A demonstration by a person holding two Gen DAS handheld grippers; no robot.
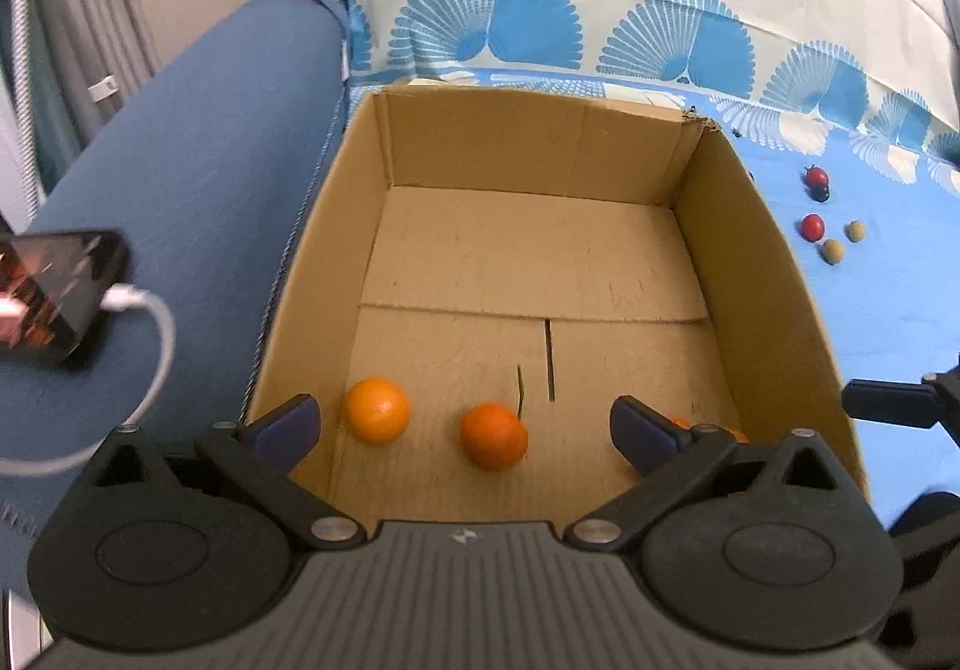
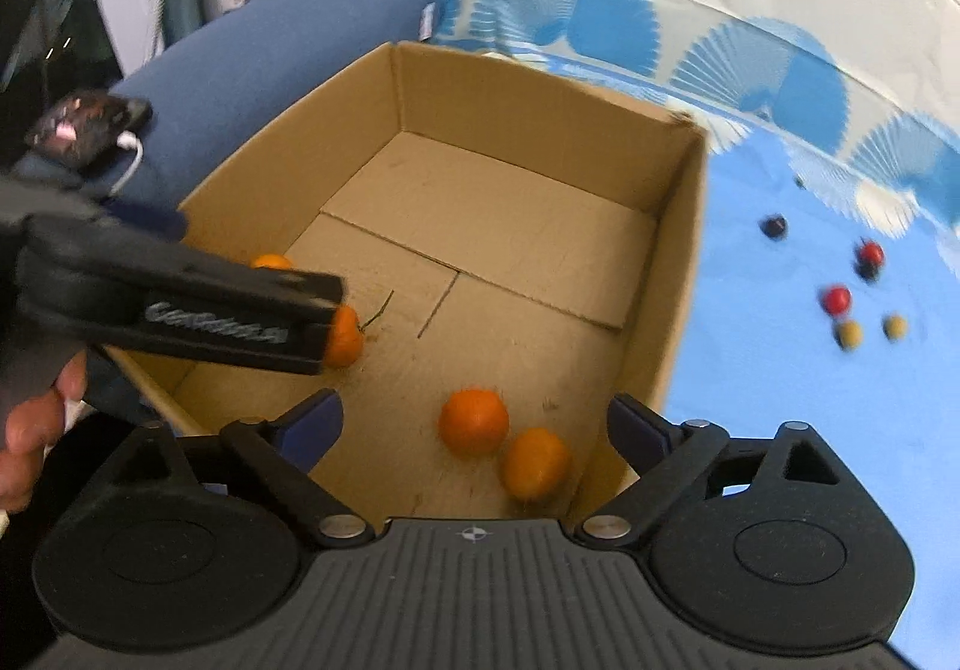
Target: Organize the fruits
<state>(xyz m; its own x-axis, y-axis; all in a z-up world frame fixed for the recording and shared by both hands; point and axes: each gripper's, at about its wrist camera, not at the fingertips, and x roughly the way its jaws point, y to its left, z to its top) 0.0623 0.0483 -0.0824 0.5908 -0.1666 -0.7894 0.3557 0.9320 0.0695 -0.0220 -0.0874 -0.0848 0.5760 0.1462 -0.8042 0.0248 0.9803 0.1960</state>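
An open cardboard box (image 1: 774,274) (image 2: 678,274) stands on the blue cloth with several oranges on its floor. In the left wrist view two oranges (image 1: 377,409) (image 1: 494,435) lie near the front wall, and another is mostly hidden behind the right finger. My left gripper (image 1: 465,430) is open and empty above them; it also shows in the right wrist view (image 2: 180,304). My right gripper (image 2: 474,424) is open and empty above two oranges (image 2: 473,421) (image 2: 536,463) in the box's near right corner. Small red, dark and tan fruits (image 1: 813,227) (image 2: 836,299) lie on the cloth to the right of the box.
A blue sofa arm (image 1: 198,178) runs left of the box. A phone (image 1: 54,292) with a white cable lies on it. A patterned blue and white cloth (image 1: 900,310) covers the seat and backrest.
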